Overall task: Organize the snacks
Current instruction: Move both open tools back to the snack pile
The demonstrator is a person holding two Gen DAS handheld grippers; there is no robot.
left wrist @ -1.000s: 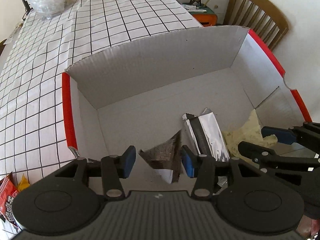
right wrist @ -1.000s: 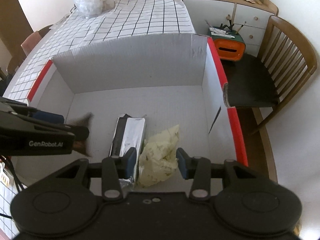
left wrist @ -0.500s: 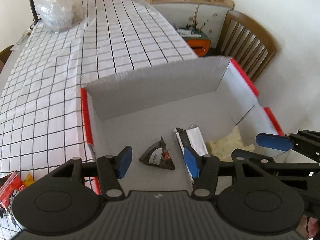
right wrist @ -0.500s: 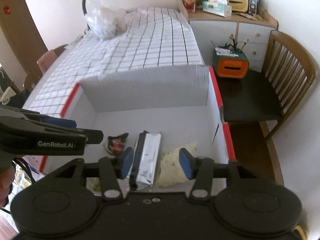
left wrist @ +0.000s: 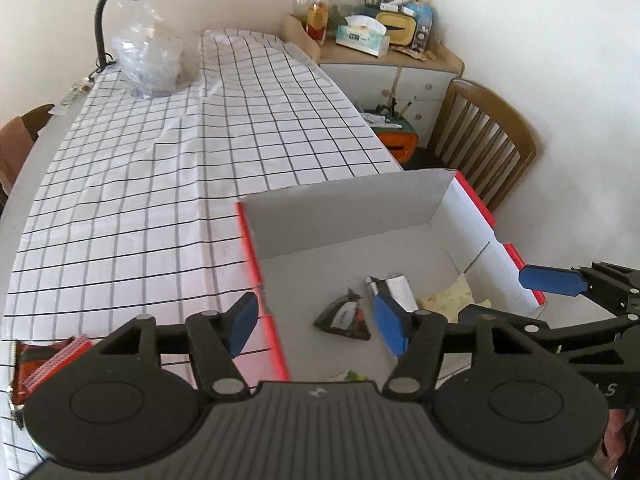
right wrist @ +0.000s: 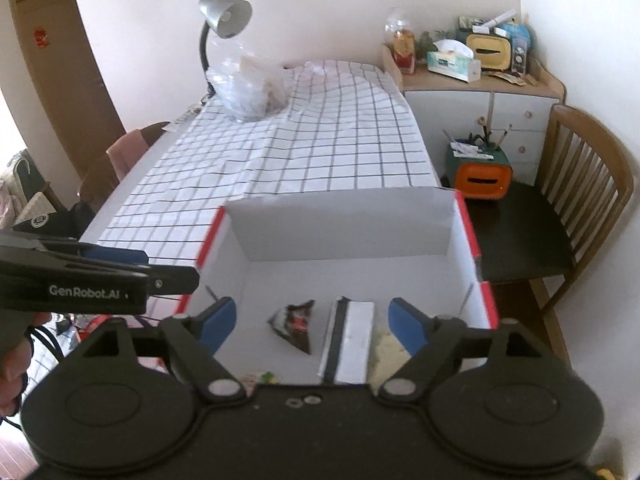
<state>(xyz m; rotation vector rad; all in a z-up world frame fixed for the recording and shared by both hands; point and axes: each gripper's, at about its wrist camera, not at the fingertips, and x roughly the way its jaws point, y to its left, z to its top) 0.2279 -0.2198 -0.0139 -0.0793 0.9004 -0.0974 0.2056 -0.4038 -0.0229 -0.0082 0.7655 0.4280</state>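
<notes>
On left gripper [right wrist: 176, 272], white "GenRobot.AI" lettering

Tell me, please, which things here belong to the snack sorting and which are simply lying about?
Job: cardboard box; dark triangular packet; silver packet; pale yellow packet; red packet on the table.

Lying about: desk lamp; plastic bag; wooden chair; tissue box.

Black hand-held gripper [right wrist: 308, 320], blue pads [right wrist: 404, 326], silver screws, "GenRobot.AI" lettering.
</notes>
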